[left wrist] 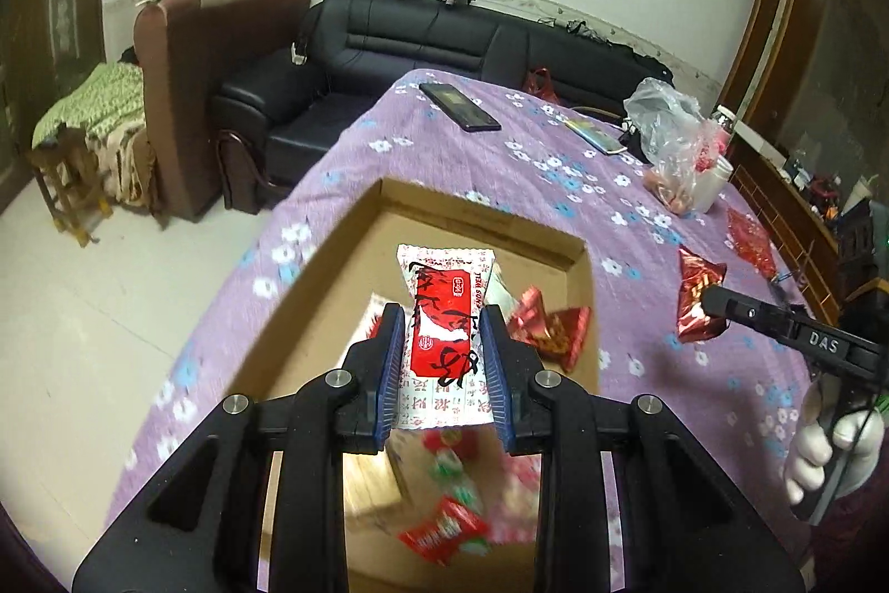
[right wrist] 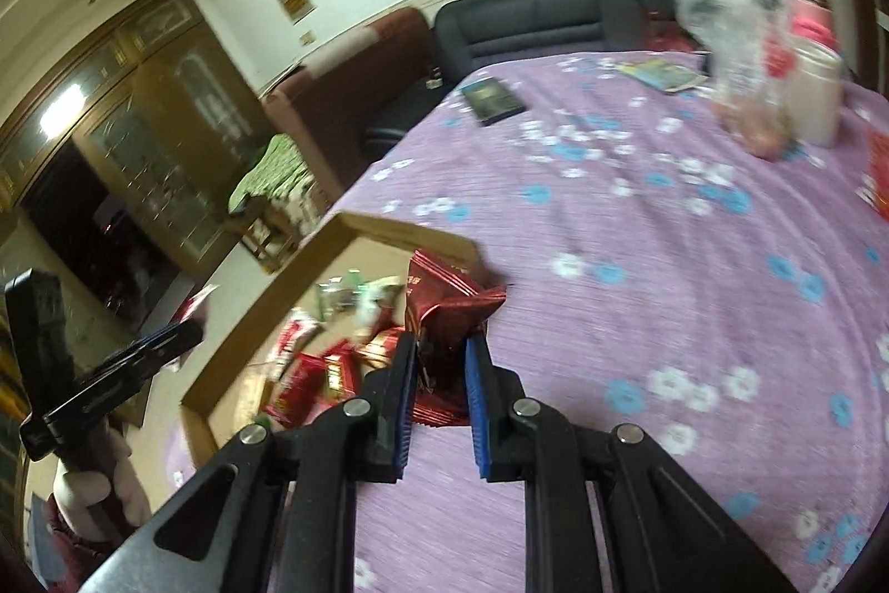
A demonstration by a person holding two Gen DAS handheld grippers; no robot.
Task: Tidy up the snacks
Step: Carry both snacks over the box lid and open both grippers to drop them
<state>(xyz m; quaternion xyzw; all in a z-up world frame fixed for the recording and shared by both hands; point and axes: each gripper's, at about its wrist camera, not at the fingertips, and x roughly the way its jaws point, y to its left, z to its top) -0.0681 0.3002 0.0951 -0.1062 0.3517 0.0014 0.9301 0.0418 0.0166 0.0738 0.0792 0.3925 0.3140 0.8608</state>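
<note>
My left gripper is shut on a red and white snack packet and holds it above the open cardboard box. Several red and green wrapped snacks lie in the box. My right gripper is shut on a dark red foil snack packet just right of the box, over the purple flowered tablecloth. In the left wrist view the right gripper holds that foil packet to the right of the box.
On the table lie a dark phone, a booklet, a clear plastic bag of food, a white cup and another red packet. A black sofa and a brown armchair stand behind.
</note>
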